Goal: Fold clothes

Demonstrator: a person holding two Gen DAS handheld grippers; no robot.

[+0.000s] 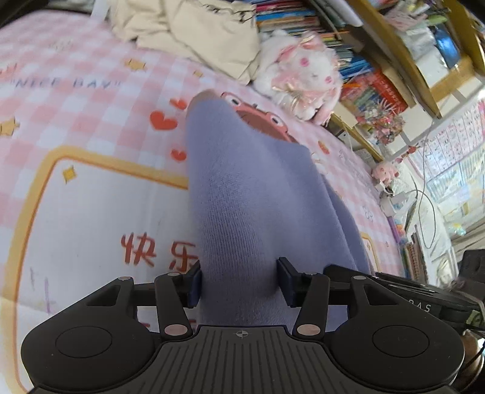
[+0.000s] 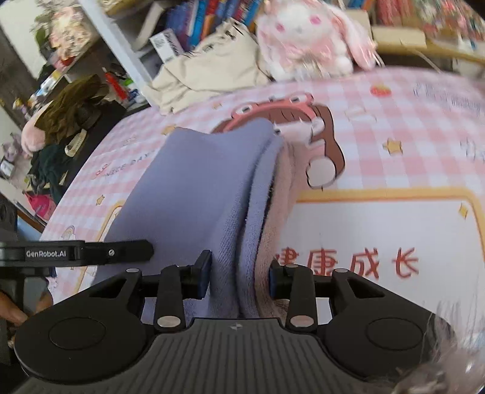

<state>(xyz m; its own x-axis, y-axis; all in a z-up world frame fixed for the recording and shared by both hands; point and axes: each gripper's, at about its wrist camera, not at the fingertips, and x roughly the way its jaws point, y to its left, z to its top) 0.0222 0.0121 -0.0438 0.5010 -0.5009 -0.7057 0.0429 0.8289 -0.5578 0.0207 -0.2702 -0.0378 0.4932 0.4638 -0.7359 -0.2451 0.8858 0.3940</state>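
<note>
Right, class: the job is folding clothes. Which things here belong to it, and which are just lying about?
Part of the job:
lavender garment
left gripper
right gripper

Just lying about:
plush bunny
beige cloth heap
books
pink checked bedspread

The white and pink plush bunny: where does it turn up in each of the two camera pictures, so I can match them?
Left wrist view: the plush bunny sits upper right of centre, at the bed's far edge, before the books.
Right wrist view: the plush bunny sits at top centre, right of the beige garment.
Shared landmark: the purple garment running up the middle from each gripper.
</note>
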